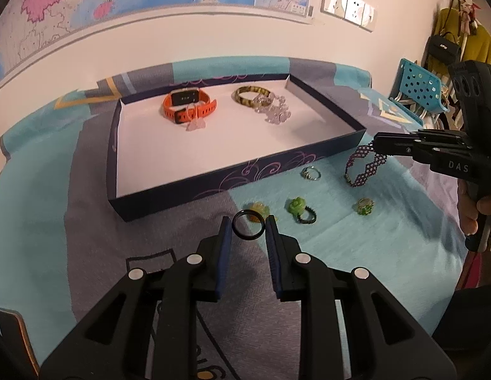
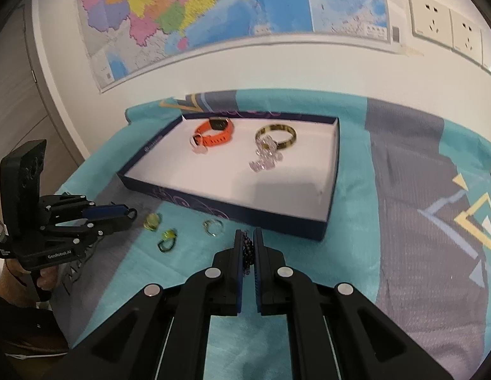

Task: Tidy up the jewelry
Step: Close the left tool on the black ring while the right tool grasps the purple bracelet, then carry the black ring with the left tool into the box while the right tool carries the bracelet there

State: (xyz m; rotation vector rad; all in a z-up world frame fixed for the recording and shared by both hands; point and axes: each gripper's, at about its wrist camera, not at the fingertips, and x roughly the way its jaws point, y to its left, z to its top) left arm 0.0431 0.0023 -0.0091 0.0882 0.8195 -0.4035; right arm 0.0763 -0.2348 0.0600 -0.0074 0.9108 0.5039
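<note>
Scanning left to right: we log what lies on the patterned cloth (image 1: 182,285) and in our two claws.
Tray: the dark box tray (image 1: 213,186) sits far left of the loose pieces; inside it we see the orange watch (image 1: 188,104), the tortoise bangle (image 1: 253,95) and a clear bead bracelet (image 1: 275,110).
Left gripper (image 1: 248,226): we hold the black ring (image 1: 248,225) between the two pads, ring standing upright, its opening facing the camera. The pads touch its rim on either side, so we read it as grasped.
Loose rings: yellow flower ring (image 1: 258,212) just behind the black ring, green flower ring (image 1: 297,207), silver ring (image 1: 311,172), and a green-stone ring (image 1: 365,206) farther right, all on the cloth outside the tray.
Right gripper (image 2: 248,243): our jaws are clamped on the purple beaded bracelet (image 1: 365,166); in the left wrist view it hangs from the fingertips, its lower edge at or near the cloth, we cannot tell which.
Key relation: the tray's near wall lies ahead and slightly right of the right claw, ahead and left of the left claw. Both are near it; the right looks a little closer.
Judgement: we reckon each piece must clear that wall before release.
</note>
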